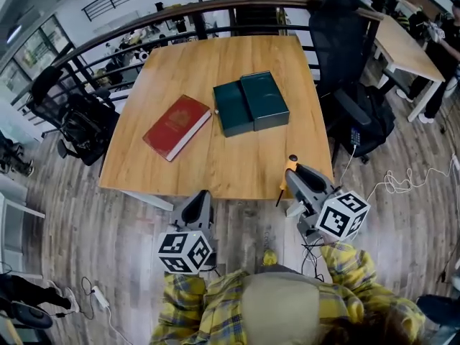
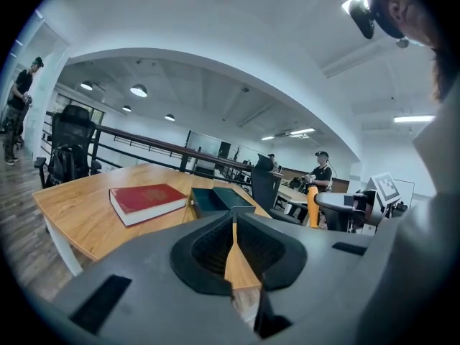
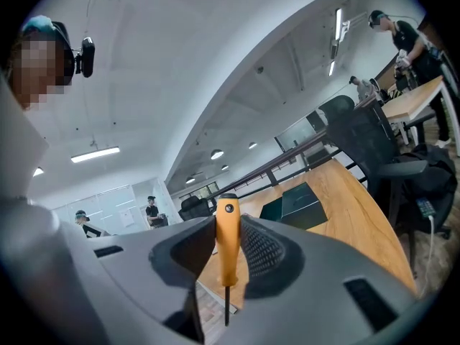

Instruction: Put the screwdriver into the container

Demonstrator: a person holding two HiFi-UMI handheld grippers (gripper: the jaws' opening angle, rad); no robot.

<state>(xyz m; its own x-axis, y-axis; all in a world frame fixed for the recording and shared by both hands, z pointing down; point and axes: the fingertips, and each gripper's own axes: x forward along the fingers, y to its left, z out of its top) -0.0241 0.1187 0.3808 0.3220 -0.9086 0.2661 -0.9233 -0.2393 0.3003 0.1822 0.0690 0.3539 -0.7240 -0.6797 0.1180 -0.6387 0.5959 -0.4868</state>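
Observation:
The screwdriver [image 3: 228,239] has an orange handle and a thin dark shaft. It stands upright between the jaws of my right gripper [image 3: 228,250], which is shut on its handle, shaft pointing down. In the head view that gripper [image 1: 292,176] holds the screwdriver [image 1: 289,168] just over the table's near right edge. The dark green container [image 1: 250,104] lies in two halves side by side at the table's middle, well beyond both grippers. It is also seen in the left gripper view as the container [image 2: 219,198]. My left gripper [image 1: 202,196] hangs below the near edge, shut and empty.
A red book [image 1: 177,126] lies left of the container on the wooden table [image 1: 215,167]. Black office chairs [image 1: 345,63] stand to the right and one [image 1: 75,121] to the left. A railing runs behind. Cables [image 1: 402,182] trail on the floor at right.

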